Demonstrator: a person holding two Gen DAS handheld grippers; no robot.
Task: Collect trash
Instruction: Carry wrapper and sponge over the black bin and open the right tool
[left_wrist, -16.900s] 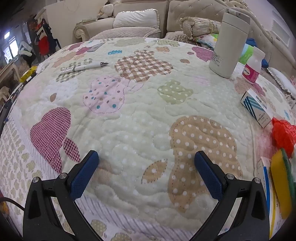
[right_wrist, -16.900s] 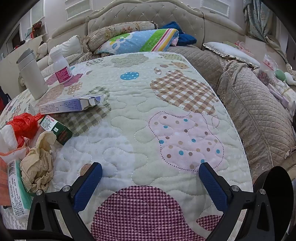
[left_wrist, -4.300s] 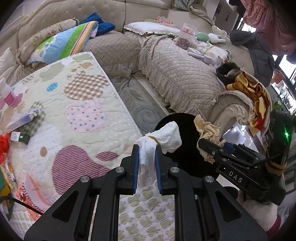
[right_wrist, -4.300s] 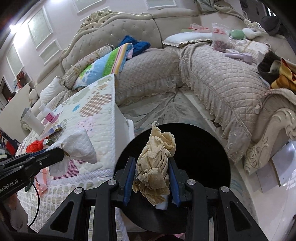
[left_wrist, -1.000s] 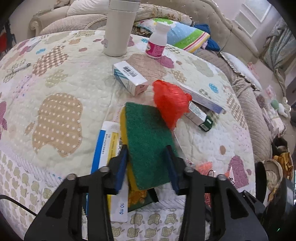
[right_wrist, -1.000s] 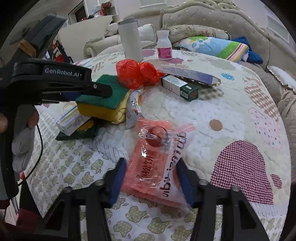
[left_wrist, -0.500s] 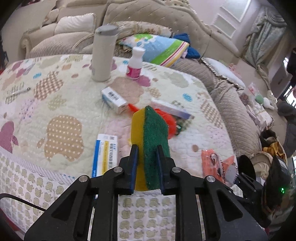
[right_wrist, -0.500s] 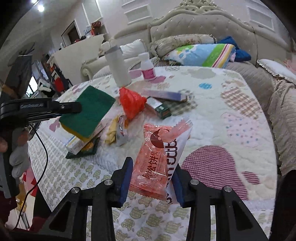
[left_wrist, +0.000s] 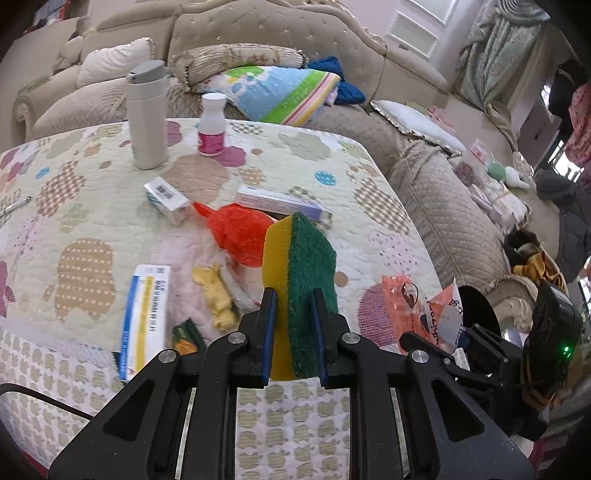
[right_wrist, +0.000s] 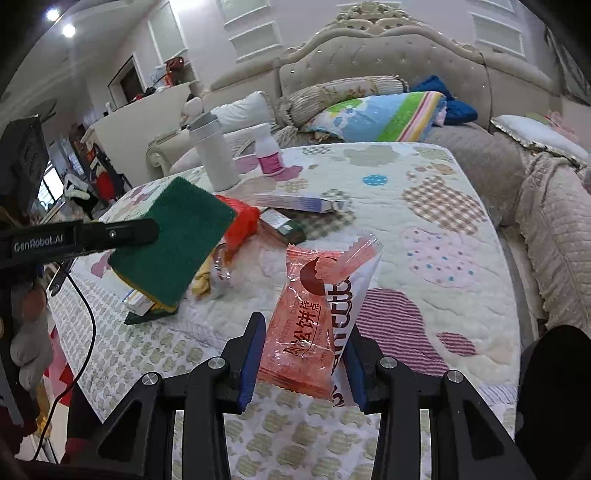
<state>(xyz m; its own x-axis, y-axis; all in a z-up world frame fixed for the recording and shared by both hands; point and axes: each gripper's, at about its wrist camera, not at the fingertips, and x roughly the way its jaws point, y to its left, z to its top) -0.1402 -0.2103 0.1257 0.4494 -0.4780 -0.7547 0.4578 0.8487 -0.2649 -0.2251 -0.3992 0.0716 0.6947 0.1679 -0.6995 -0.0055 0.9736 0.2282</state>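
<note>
My left gripper is shut on a yellow and green scrub sponge, held upright above the table's front edge; the sponge also shows in the right wrist view. My right gripper is shut on an orange snack wrapper, lifted off the quilted table. The wrapper also shows in the left wrist view at the right, next to the black trash bin. A red plastic bag, a yellow crumpled scrap and a blue-yellow box lie on the table.
A white thermos, a pink-labelled bottle, a white box, a long purple box and a small green box stand or lie farther back. A beige sofa wraps behind and to the right. The bin's dark rim shows lower right.
Both grippers have lifted a little and drawn back from the table with the sponge and the wrapper still held. The view of the table has widened.
</note>
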